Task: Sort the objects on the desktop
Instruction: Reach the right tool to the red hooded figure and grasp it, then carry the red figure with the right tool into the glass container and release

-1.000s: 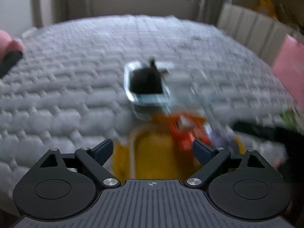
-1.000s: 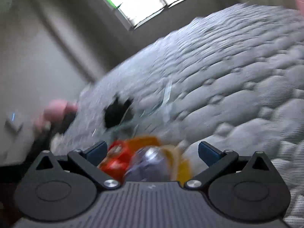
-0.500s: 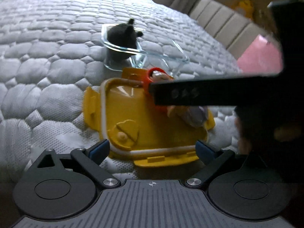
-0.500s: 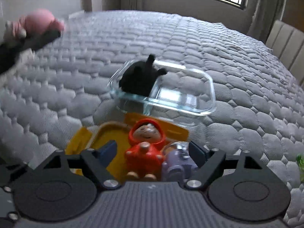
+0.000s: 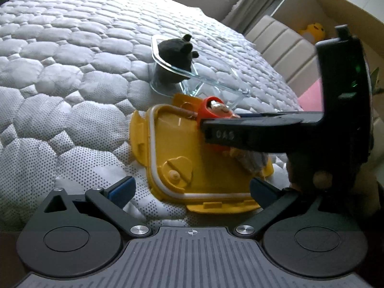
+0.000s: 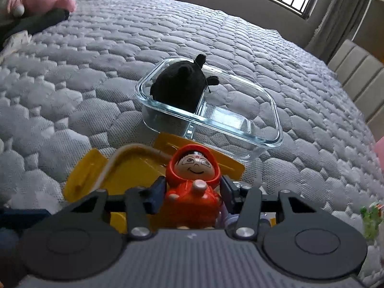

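Closing now around the red-hooded figure point(image 6: 192, 192) on the yellow lid point(image 6: 134, 165), the right gripper point(image 6: 193, 192) has swung in from wide open, so pickup looks imminent, while the left gripper point(image 5: 192, 187) spreads fully, empty.

Glass box point(image 6: 240, 132) right behind yellow lid point(image 6: 134, 165)

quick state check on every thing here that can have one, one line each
glass container: open, lid off
black plush toy: inside the container's left compartment
yellow lid: lying upturned on the quilt
red figure: on the lid, between closing right gripper jaws
left gripper: opening, empty
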`<state>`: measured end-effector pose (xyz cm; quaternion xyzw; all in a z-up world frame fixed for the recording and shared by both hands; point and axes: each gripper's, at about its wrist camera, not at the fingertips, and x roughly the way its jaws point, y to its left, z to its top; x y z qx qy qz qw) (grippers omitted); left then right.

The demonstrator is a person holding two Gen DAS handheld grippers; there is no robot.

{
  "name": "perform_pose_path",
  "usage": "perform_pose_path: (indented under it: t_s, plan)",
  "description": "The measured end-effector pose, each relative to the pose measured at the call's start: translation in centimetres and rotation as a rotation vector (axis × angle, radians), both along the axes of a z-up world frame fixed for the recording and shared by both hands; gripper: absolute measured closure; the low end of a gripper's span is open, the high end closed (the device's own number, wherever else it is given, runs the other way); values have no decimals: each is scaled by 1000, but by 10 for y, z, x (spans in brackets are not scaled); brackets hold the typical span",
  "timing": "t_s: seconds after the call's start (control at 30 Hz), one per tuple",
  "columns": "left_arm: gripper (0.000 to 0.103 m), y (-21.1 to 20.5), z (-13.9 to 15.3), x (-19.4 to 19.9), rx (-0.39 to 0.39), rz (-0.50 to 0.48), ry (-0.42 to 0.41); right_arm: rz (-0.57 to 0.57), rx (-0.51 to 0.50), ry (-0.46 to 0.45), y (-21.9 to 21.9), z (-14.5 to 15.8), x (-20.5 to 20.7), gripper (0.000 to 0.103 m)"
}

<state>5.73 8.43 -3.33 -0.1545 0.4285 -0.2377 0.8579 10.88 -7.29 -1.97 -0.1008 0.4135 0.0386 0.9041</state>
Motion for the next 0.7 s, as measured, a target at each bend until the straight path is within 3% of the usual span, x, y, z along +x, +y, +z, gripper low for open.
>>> perform_pose_path:
  t_s: [0.27, 0.43, 0.57, 0.7]
  plan:
    - [0, -11, -4, 7, 27, -5, 30, 24, 278, -65, -40, 44, -2, 52]
    - [0, -30, -1, 19, 73, -34, 33, 4, 388, -99, -73, 64, 25, 52]
    - [0, -50, 11, 31, 142, -35, 30, -87, 483, -90, -101, 61, 77, 52]
    - [0, -70, 21, 42, 213, -57, 12, -165, 625, 8, -128, 31, 120, 51]
